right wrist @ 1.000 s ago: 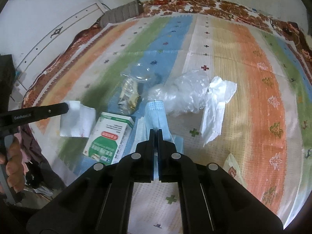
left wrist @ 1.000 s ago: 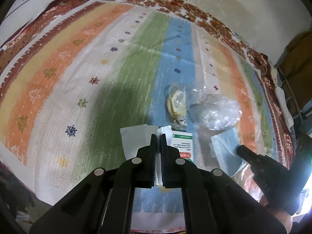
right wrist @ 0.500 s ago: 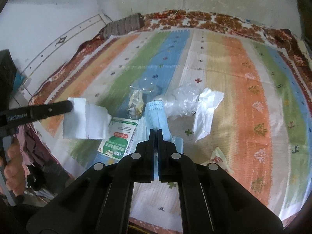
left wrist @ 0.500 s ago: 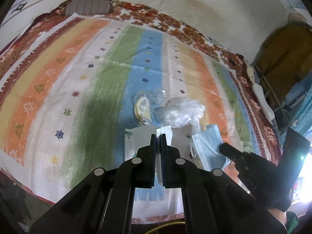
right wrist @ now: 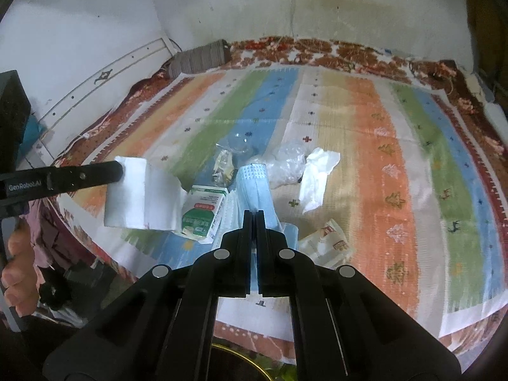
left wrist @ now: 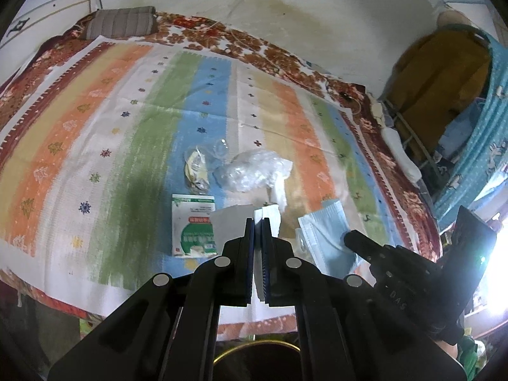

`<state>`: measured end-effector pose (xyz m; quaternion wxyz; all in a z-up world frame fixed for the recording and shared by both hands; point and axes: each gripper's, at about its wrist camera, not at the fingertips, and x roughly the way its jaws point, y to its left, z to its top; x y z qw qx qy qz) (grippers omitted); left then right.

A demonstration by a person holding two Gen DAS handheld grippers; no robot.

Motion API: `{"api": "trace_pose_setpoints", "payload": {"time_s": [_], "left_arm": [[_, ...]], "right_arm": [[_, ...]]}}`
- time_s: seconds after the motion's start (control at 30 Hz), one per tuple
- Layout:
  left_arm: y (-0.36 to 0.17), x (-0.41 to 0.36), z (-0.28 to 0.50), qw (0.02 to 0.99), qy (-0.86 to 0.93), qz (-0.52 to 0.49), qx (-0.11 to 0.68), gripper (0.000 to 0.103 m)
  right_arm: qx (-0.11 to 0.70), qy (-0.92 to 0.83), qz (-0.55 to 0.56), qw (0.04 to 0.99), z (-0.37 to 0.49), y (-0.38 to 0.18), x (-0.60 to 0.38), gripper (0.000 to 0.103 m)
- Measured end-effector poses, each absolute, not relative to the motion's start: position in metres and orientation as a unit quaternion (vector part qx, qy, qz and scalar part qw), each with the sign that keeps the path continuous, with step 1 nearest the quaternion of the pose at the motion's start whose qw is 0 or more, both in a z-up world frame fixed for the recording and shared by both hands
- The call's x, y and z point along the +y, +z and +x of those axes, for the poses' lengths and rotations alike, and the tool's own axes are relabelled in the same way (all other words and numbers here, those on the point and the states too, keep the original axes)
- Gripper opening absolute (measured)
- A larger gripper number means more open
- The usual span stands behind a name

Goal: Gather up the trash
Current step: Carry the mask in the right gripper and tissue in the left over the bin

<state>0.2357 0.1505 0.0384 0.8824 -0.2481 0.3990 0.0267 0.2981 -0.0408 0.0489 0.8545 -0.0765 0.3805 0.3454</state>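
Note:
My left gripper (left wrist: 257, 222) is shut on a white paper tissue (left wrist: 233, 223), which hangs lifted above the striped bedspread (left wrist: 95, 146); the same tissue (right wrist: 143, 197) shows in the right wrist view at the left gripper's tip (right wrist: 119, 170). My right gripper (right wrist: 253, 214) is shut on a blue face mask (right wrist: 255, 187), also raised; that mask (left wrist: 324, 231) hangs from the right gripper (left wrist: 349, 236) in the left wrist view. On the spread lie a green-and-white carton (left wrist: 193, 230), a crumpled clear plastic bag (left wrist: 254, 174), a yellowish wrapper (left wrist: 197, 171) and a white crumpled tissue (right wrist: 317, 174).
A printed snack wrapper (right wrist: 330, 244) lies near the bed's front edge. A grey pillow (left wrist: 120, 25) sits at the far corner. A round gold-rimmed bin (left wrist: 257, 358) stands below the bed edge. A yellow cabinet (left wrist: 438, 73) with blue cloth is at right. A hand (right wrist: 19, 270) grips the left tool.
Both grippers have risen and drawn back from the bed, carrying the tissue and the mask; the carton under the tissue is now uncovered and the bin rim has come into view.

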Motion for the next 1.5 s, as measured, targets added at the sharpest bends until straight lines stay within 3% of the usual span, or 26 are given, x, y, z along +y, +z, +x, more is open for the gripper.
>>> {"api": "trace_pose_setpoints", "payload": {"time_s": [0.63,1.5], "left_arm": [[0.055,0.111,0.173,0.895,-0.024,-0.252,0.367,0.003],[0.049,0.076,0.117,0.902,-0.058,-0.245,0.349,0.003]], "right_arm": [[0.350,0.355,-0.042,0.866,0.235,0.071,-0.084,0.002],[0.342,0.341,-0.048,0.874,0.171,0.060,-0.127,0.002]]}}
